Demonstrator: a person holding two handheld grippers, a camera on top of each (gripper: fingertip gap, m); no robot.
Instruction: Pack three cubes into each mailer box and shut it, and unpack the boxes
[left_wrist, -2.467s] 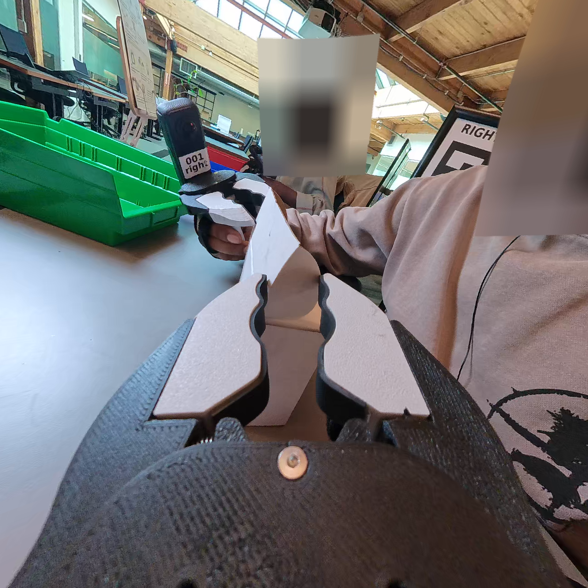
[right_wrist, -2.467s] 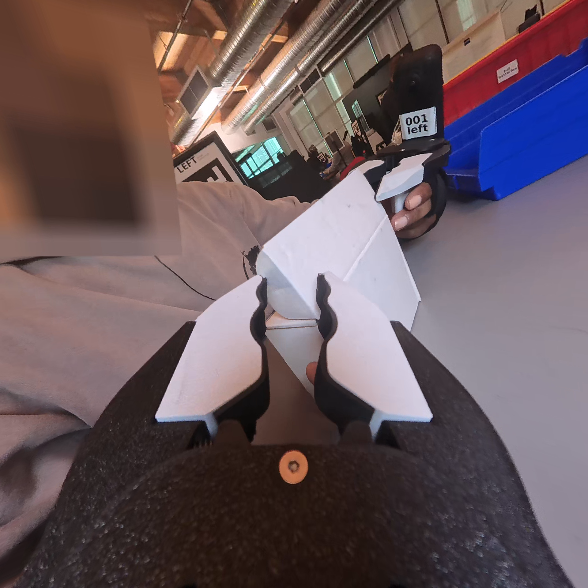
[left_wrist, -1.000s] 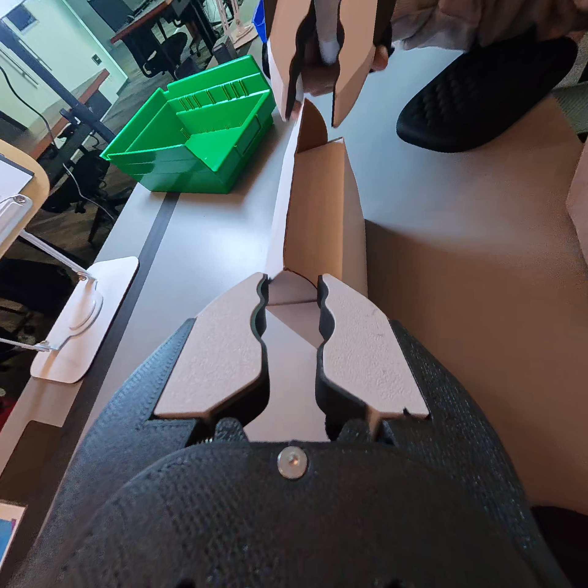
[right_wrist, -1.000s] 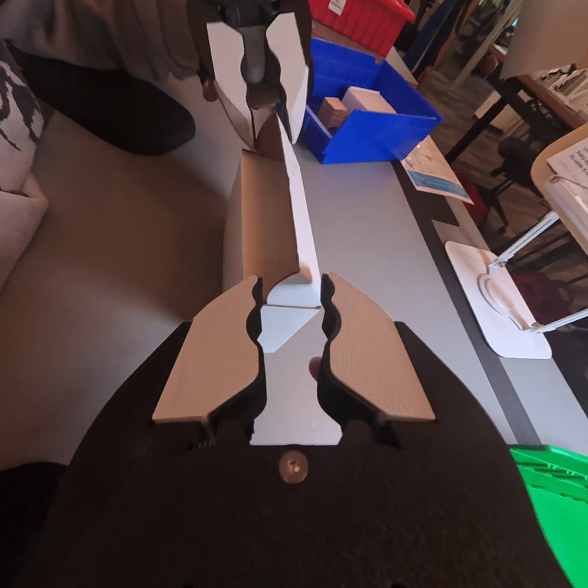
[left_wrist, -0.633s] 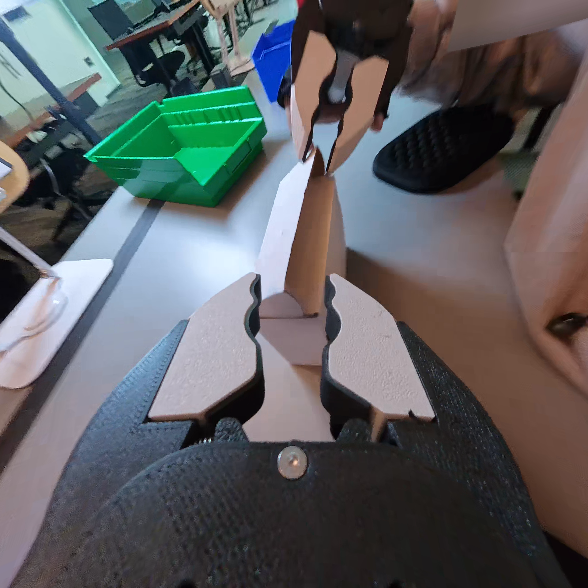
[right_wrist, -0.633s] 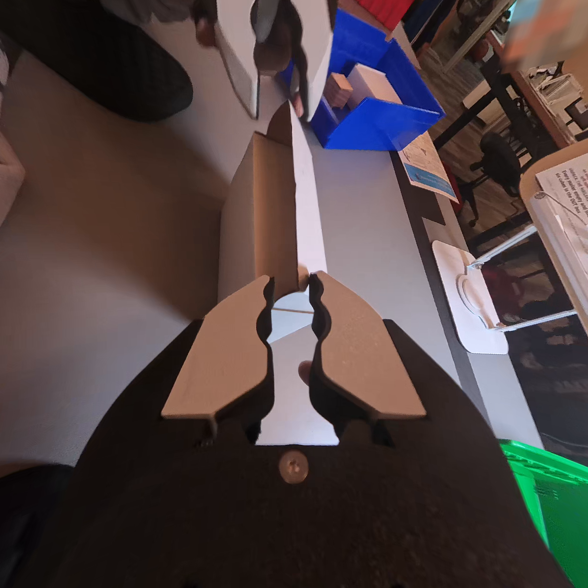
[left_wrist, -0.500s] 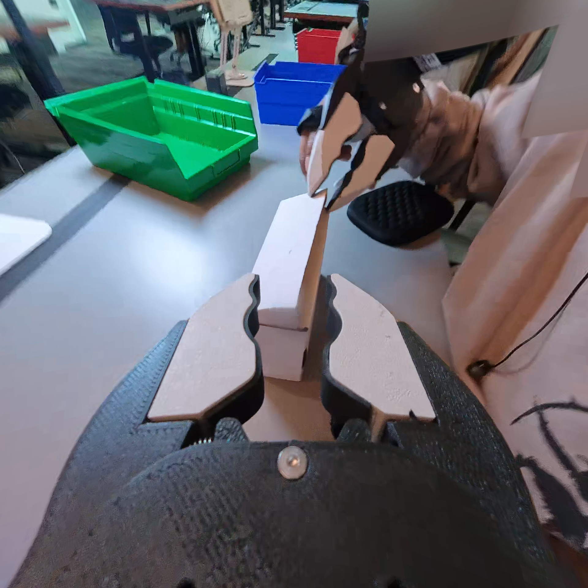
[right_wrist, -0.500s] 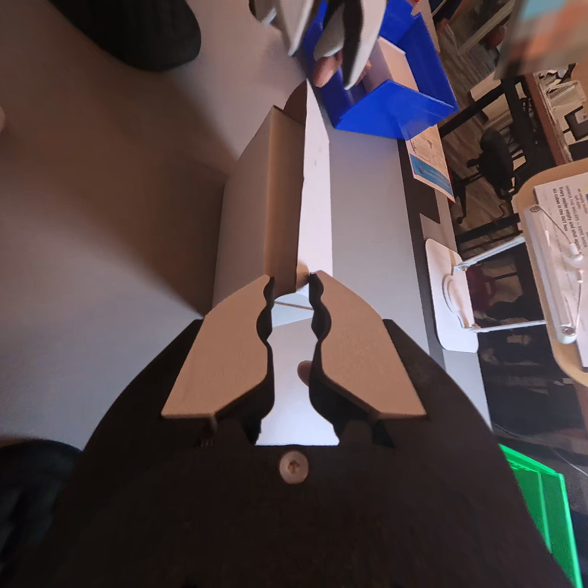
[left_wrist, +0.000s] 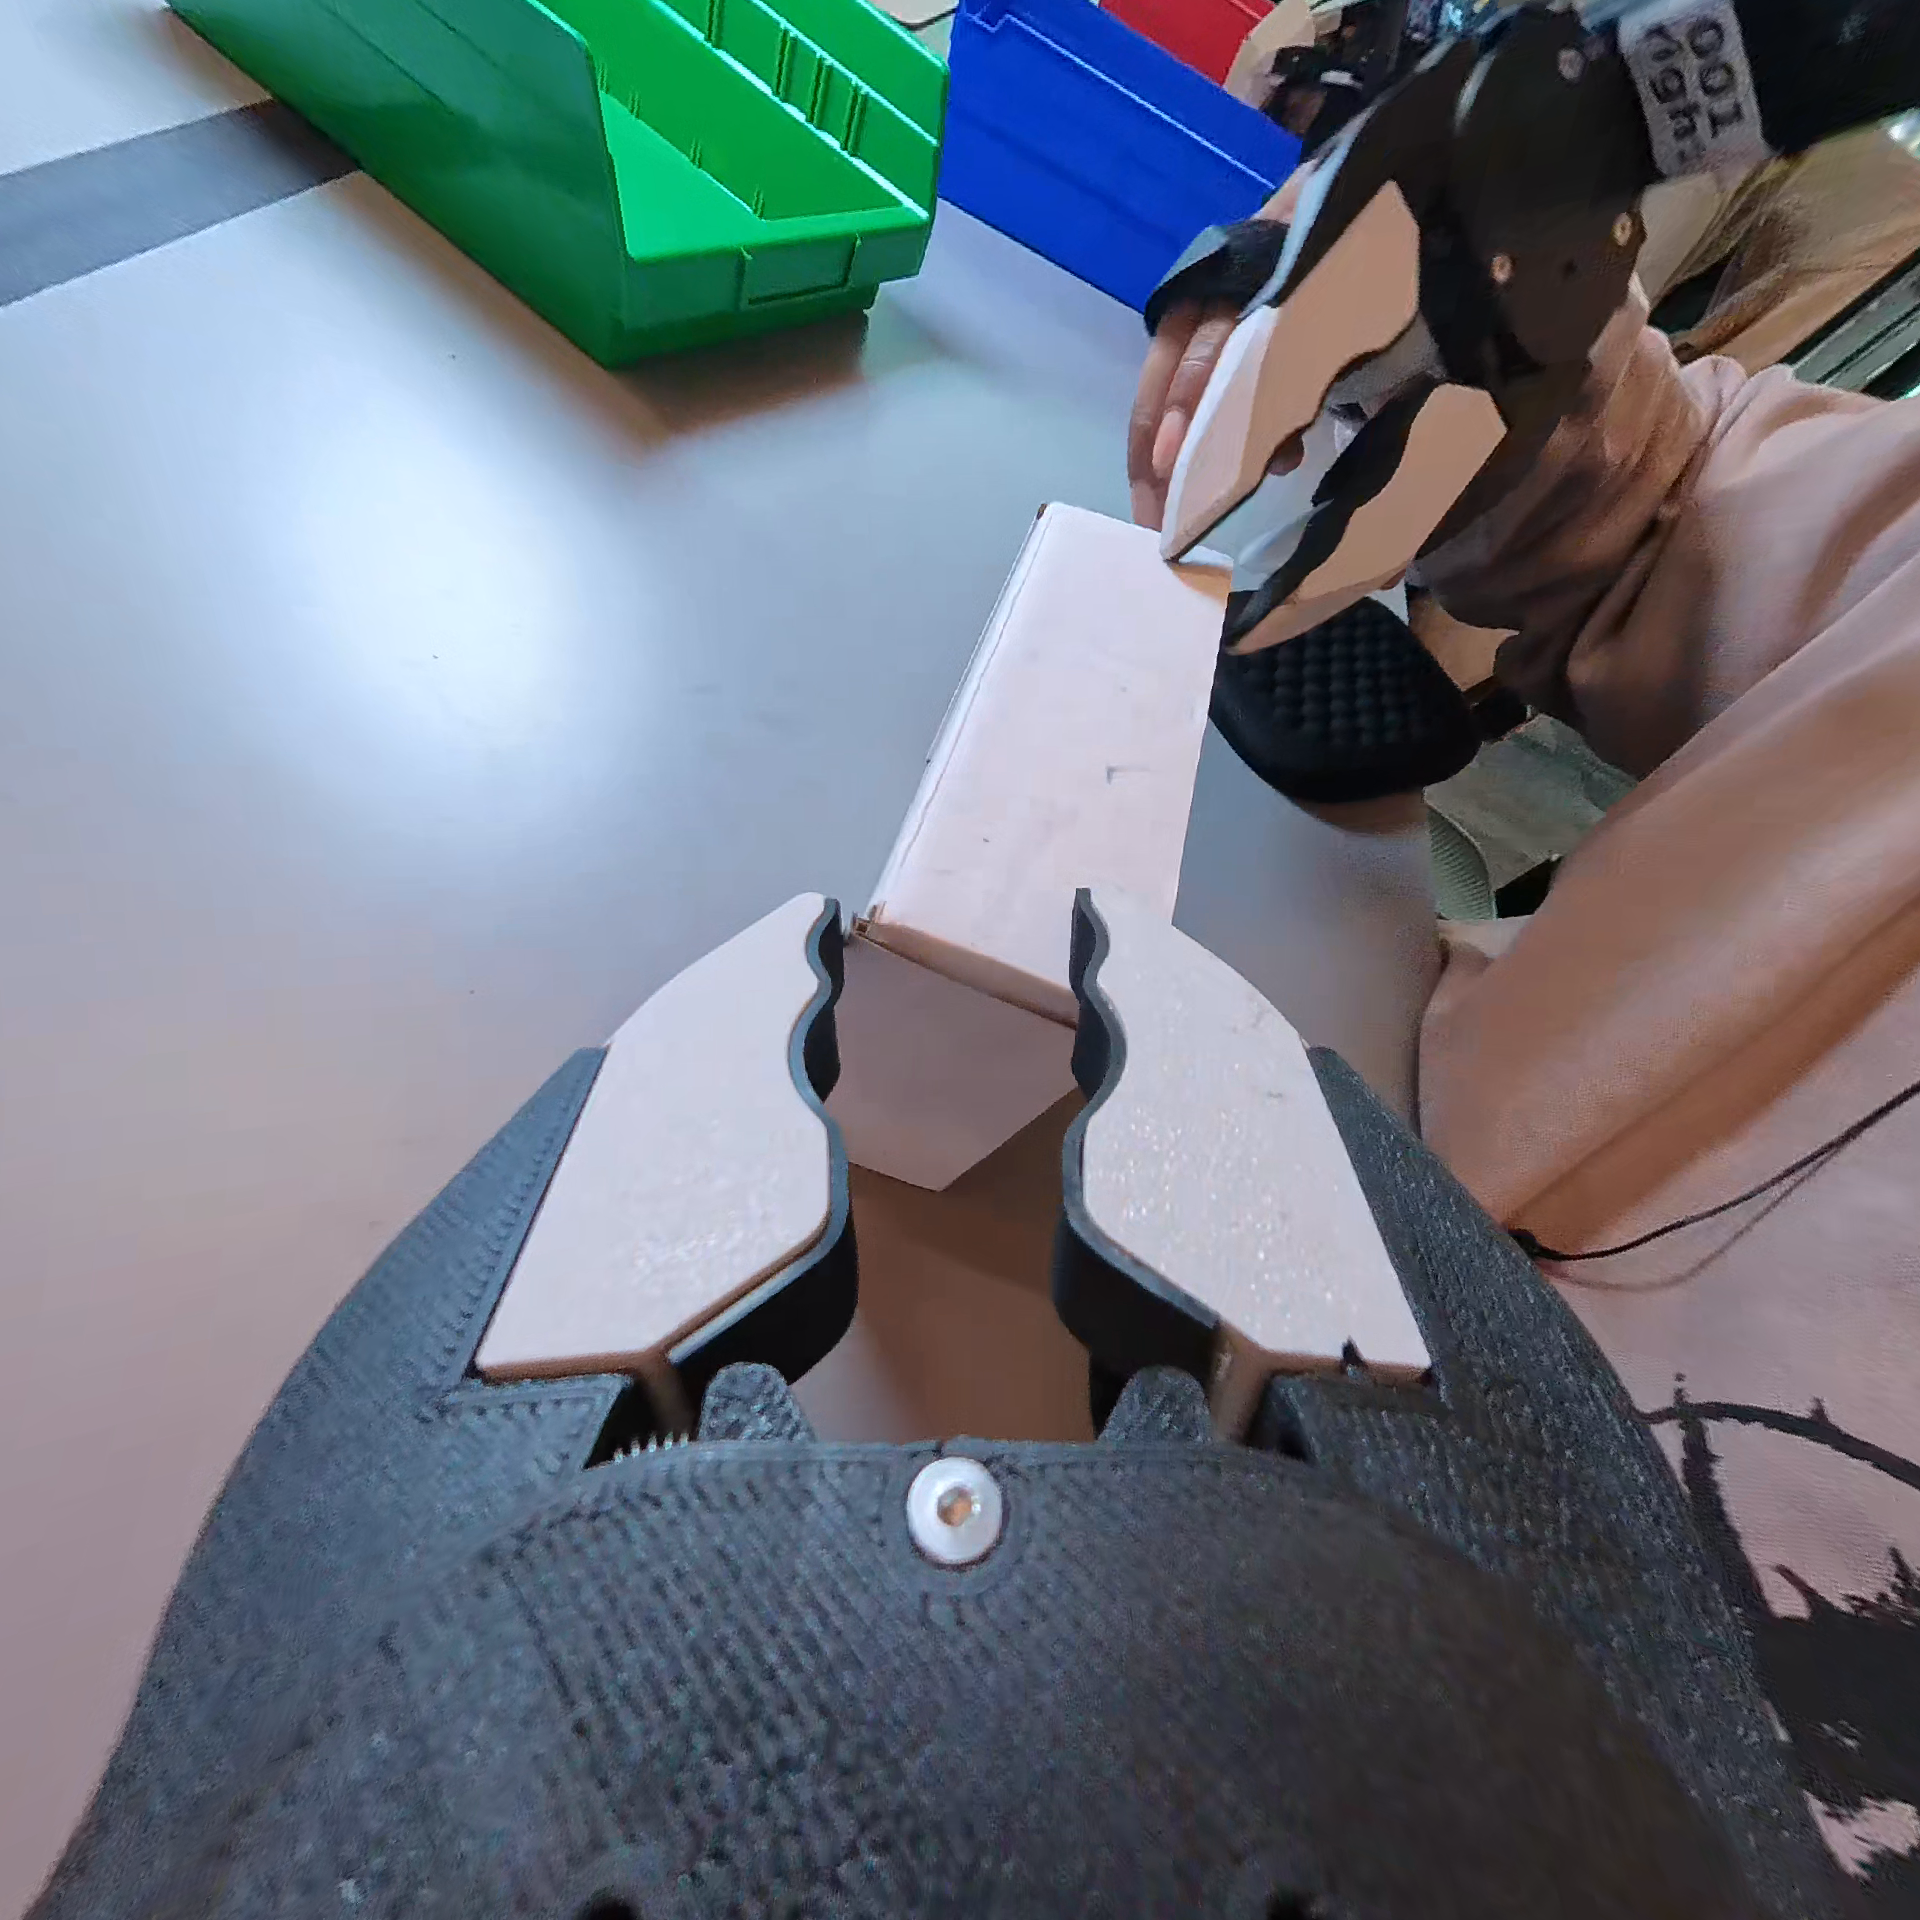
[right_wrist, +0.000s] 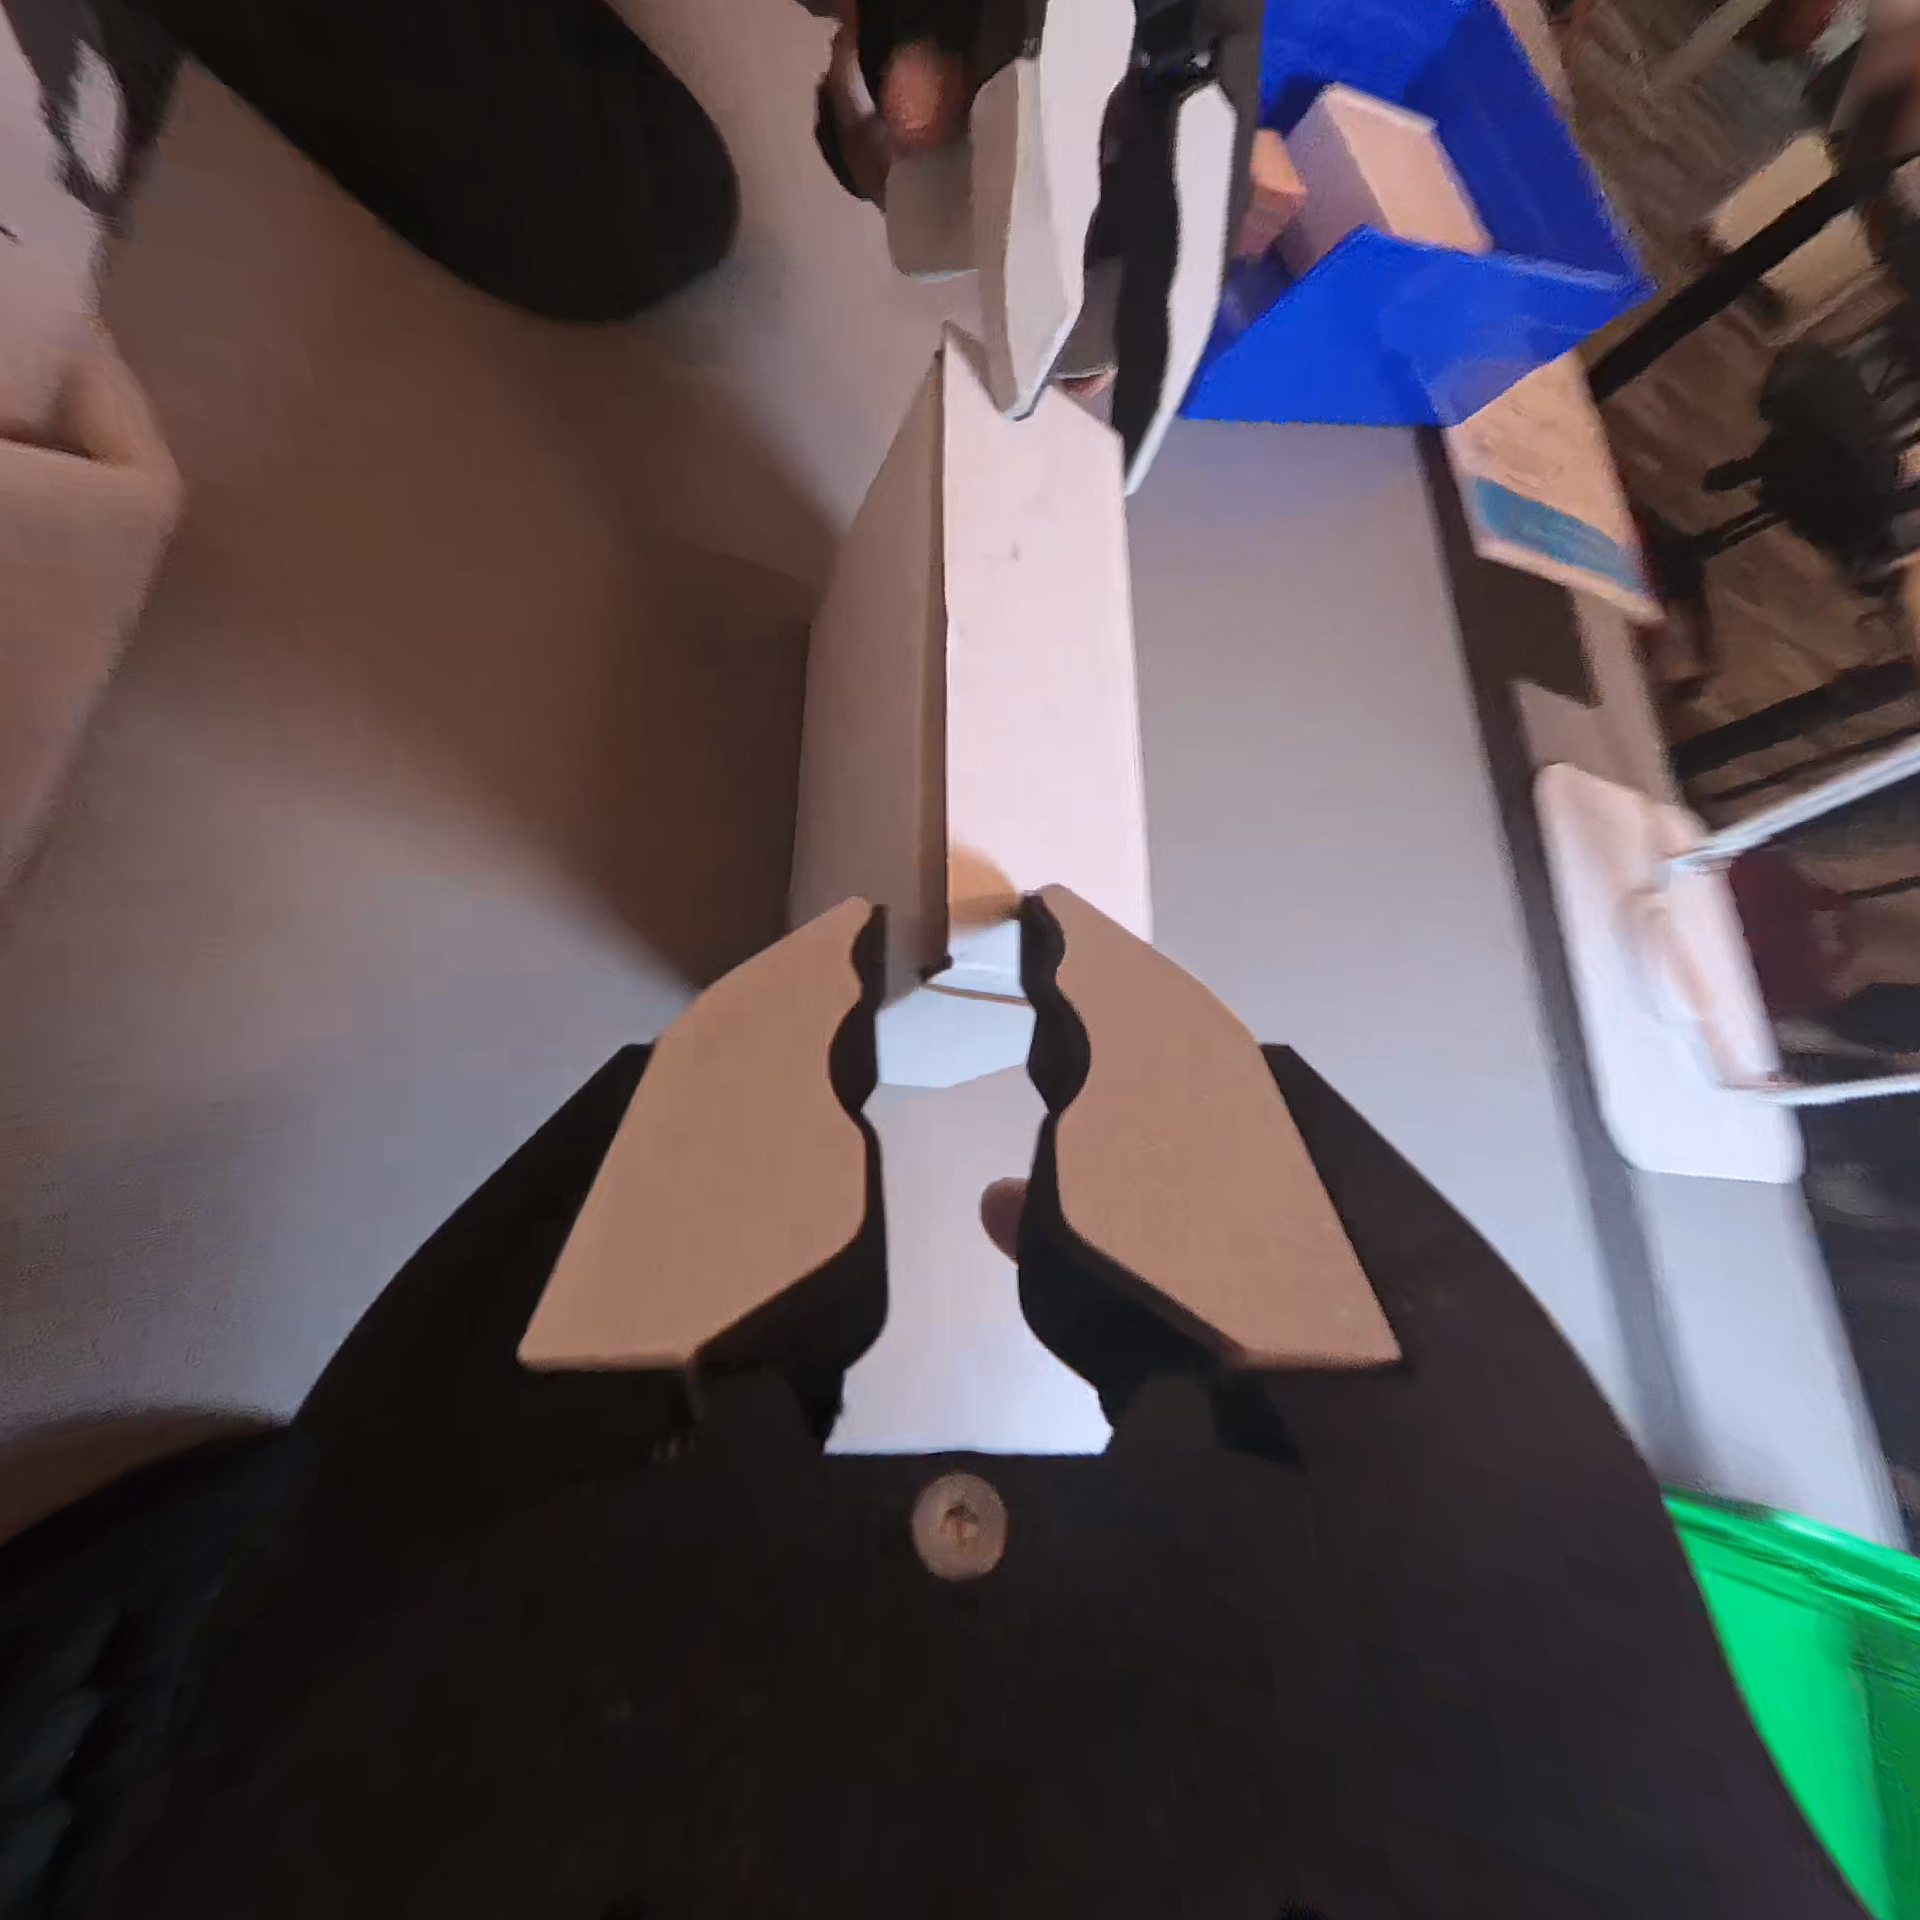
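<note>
1. Left wrist view, upper left: a green bin (left_wrist: 665, 156) sits on the surface (left_wrist: 312, 675), a blue bin (left_wrist: 1091, 145) just beside it; both lie well apart from the work, likely stores for cubes and boxes
2. Centre: the box (left_wrist: 1049, 727) lies lengthwise, running from the left claw (left_wrist: 951, 997) up toward the upper right; its lid looks down or nearly so, and no cubes show
3. The left claw is moderately wide, its fingers (left_wrist: 717, 1122) astride the box's near end flap, seemingly to steady that end; I cannot tell whether they press it
4. Upper right: the right claw (left_wrist: 1236, 582) touches the far top corner, probably pressing the lid shut
5. Right wrist view, centre: the right claw (right_wrist: 956, 956) is narrow, its fingers either side of the box (right_wrist: 1029, 665) edge and small end flap (right_wrist: 956, 1039); a firm grip is not clear
6. Top centre: the left claw (right_wrist: 1081, 405) meets the far end, so each end is braced
7. Upper right: the blue bin (right_wrist: 1455, 312) holds more boxes, a judgement from their shape; blur hides detail
</note>
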